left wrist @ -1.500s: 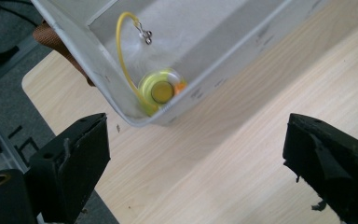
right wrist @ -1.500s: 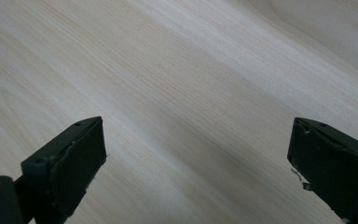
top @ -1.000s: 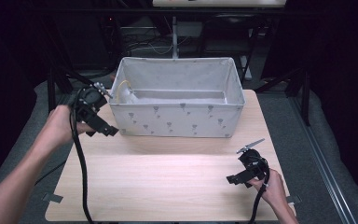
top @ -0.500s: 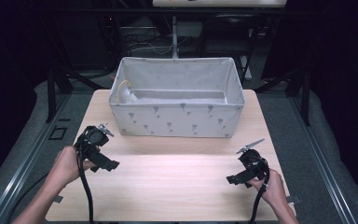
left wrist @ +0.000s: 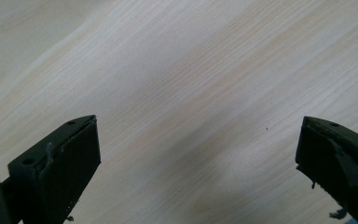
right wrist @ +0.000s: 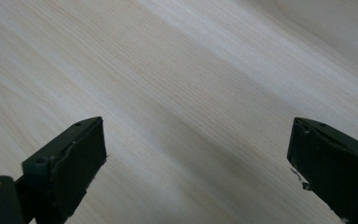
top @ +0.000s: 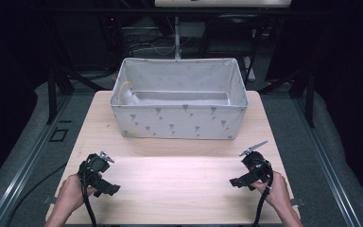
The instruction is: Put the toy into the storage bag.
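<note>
Dark room, light wooden table (top: 179,184), grey floor (top: 23,142), black metal frame legs (top: 52,90) behind

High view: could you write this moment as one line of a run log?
left gripper: open, empty, low over table | right gripper: open, empty, low over table | fabric bin: far side, untouched

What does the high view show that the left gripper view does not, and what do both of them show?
The high view alone shows the grey fabric bin at the far side of the table, the right gripper, and the person's hands. The left gripper view alone shows, close up, the inner faces of the left gripper with its jaws spread wide and nothing between them. Both show the light wooden table and the left gripper.
</note>
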Tool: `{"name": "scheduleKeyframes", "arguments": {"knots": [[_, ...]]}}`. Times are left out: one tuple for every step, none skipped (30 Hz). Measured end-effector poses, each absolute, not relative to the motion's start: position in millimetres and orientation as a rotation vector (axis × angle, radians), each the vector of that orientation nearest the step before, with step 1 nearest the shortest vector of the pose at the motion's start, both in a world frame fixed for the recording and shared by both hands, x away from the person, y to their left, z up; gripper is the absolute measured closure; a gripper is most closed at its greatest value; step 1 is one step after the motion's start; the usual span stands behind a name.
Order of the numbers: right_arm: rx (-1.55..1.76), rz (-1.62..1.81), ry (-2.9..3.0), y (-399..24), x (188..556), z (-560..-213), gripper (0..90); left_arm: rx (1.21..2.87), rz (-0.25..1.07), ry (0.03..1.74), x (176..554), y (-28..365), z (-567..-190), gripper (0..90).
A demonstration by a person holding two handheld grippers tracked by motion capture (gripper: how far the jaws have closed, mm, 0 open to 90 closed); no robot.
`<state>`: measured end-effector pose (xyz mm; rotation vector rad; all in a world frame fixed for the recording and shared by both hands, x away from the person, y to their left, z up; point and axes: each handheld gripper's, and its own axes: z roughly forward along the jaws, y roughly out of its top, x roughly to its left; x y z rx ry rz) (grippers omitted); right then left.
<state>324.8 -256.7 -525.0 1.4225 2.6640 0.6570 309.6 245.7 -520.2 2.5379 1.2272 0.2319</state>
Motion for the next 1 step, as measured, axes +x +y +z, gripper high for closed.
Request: {"name": "scheduleKeyframes", "arguments": {"knots": [[1.419,0.660,2.670,-256.6,324.9,-525.1,3.9,2.533,0.235,1.228,308.6,246.7,-523.5,0.1]]}}
